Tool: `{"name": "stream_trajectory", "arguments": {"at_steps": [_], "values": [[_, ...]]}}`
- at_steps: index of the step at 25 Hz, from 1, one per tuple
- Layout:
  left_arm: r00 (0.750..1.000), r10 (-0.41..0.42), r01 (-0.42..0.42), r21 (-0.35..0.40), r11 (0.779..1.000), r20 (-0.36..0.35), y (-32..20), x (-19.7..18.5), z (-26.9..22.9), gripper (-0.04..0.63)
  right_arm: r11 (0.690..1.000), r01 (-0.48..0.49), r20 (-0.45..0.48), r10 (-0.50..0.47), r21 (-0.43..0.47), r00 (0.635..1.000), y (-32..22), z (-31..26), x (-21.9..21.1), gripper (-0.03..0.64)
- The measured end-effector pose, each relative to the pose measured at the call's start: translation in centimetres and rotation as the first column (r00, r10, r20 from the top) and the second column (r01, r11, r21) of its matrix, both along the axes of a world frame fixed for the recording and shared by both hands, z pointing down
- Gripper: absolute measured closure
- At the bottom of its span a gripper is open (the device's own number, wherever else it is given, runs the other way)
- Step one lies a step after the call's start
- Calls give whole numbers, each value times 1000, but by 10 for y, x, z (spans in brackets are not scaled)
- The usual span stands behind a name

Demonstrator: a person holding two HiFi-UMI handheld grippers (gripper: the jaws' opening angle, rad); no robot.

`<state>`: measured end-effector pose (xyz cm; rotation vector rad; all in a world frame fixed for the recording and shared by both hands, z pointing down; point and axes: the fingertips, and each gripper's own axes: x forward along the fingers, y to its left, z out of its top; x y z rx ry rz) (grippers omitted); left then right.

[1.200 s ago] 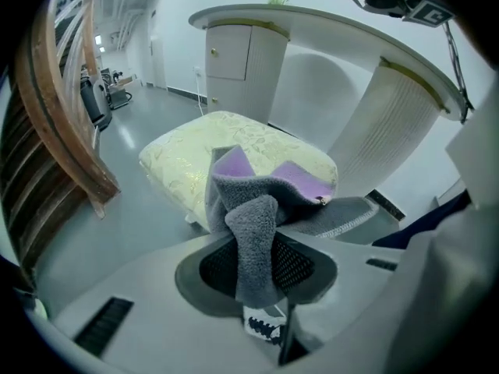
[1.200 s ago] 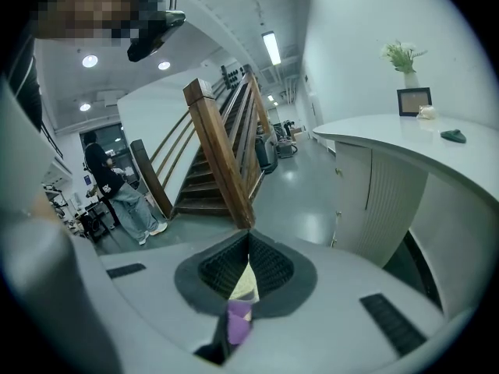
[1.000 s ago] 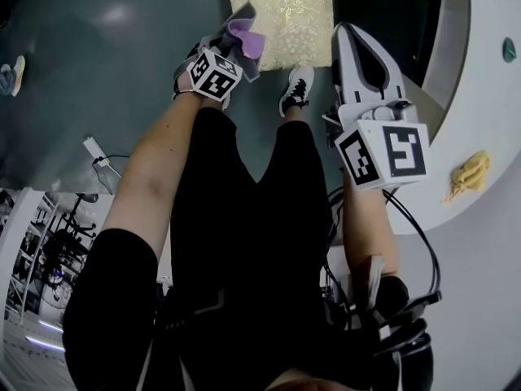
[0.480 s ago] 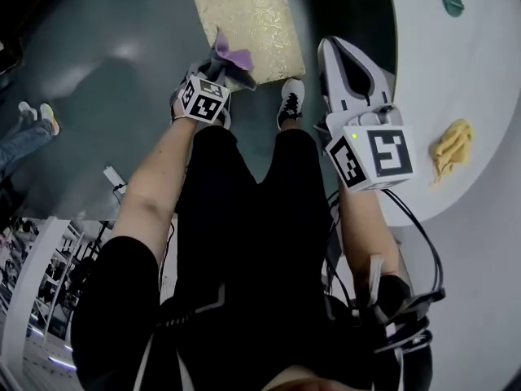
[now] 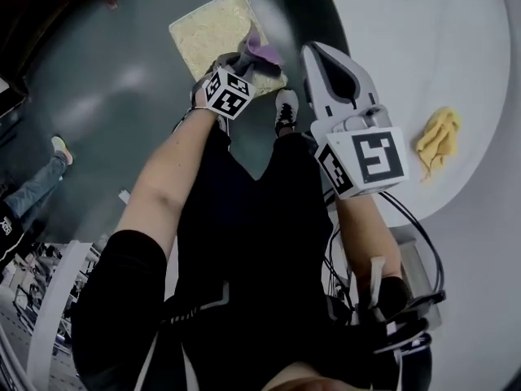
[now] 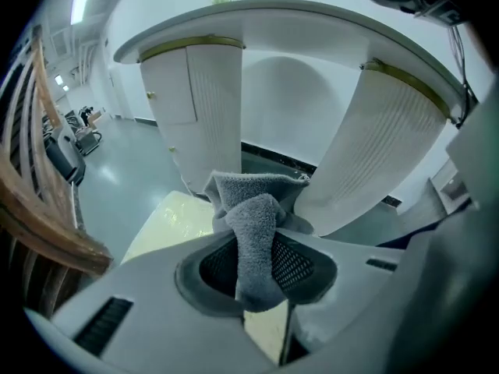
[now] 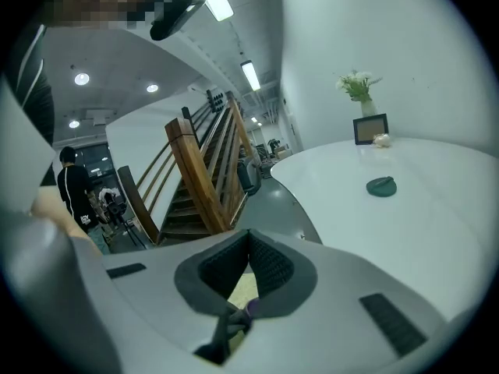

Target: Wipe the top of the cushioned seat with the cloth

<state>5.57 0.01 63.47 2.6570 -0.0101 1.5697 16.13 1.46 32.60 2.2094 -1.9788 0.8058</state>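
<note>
Cloth: the grey-and-purple cloth point(image 5: 262, 54) now sits at the near right corner of the cushioned seat point(image 5: 207, 31), having slid there from the seat's left side in the last second.
Left gripper point(image 5: 246, 68): jaws clamped on the cloth, pressing it down on the top.
Right gripper point(image 5: 316, 51): jaws together, nothing between them, held over the floor beside the desk point(image 5: 480, 63).
Meaning: one pass along the near edge looks done; the far part of the seat likely remains to be wiped.

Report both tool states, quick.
Left tool: closed, holding the cloth.
Right tool: closed, empty.
</note>
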Motion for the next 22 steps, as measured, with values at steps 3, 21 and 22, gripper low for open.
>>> {"name": "stream_trajectory", "arguments": {"at_steps": [3, 21, 22], "values": [[996, 86, -86, -13, 996, -13, 11, 28, 17, 506, 999, -32, 2, 32, -17, 999, -1, 5, 4, 611], [991, 135, -135, 17, 991, 0, 2, 36, 64, 506, 993, -63, 28, 66, -104, 997, -9, 56, -13, 611], [992, 126, -127, 12, 992, 3, 1, 31, 64, 506, 993, -59, 26, 62, -103, 998, -10, 55, -15, 611]]}}
